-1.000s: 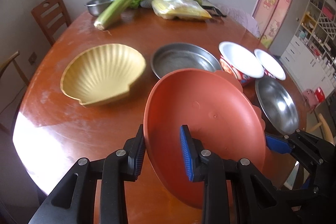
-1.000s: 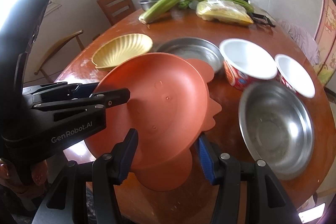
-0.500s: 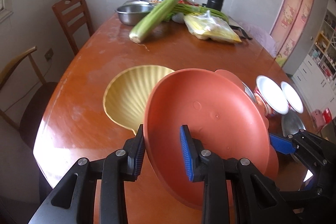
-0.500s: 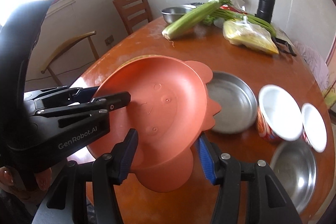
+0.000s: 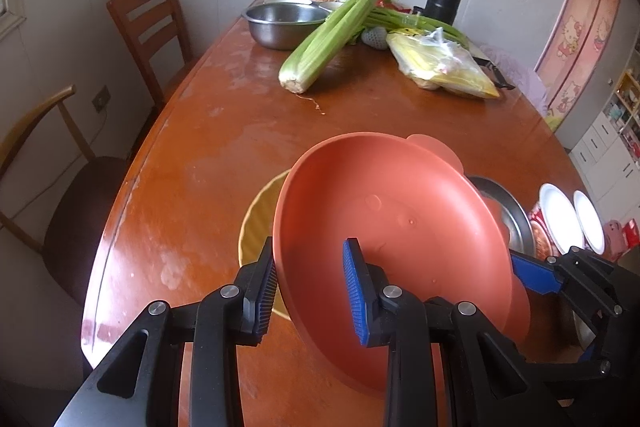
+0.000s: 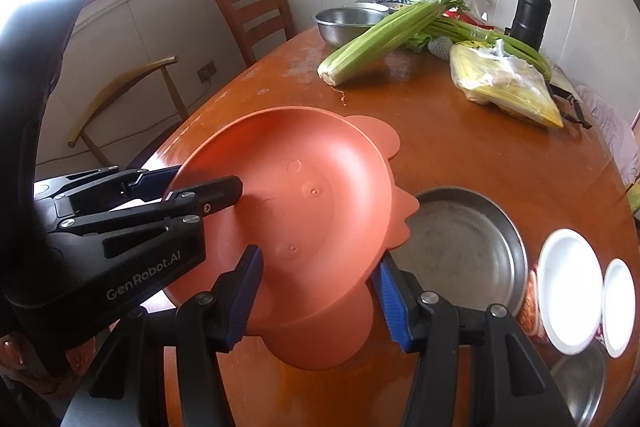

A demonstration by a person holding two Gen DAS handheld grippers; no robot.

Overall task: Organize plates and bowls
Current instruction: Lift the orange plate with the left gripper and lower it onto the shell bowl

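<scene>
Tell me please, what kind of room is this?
Most likely a home dining room: a big wooden table with wooden chairs beside it, celery and a steel bowl on it, and cartoon decorations on a door.

Between the black left claw's [image 5: 310,287] ridged blue pads [image 5: 354,287] sits a plain terracotta-orange plate [image 5: 384,211]. Beneath it peeks a ribbed pale-yellow dish [image 5: 256,231]; right of it, a grey steel pan [image 6: 460,247] on the glossy reddish-brown counter [image 5: 224,155].

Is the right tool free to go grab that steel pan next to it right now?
Probably not: the right tool is shut on the orange plate, though the steel pan lies unobstructed.
</scene>
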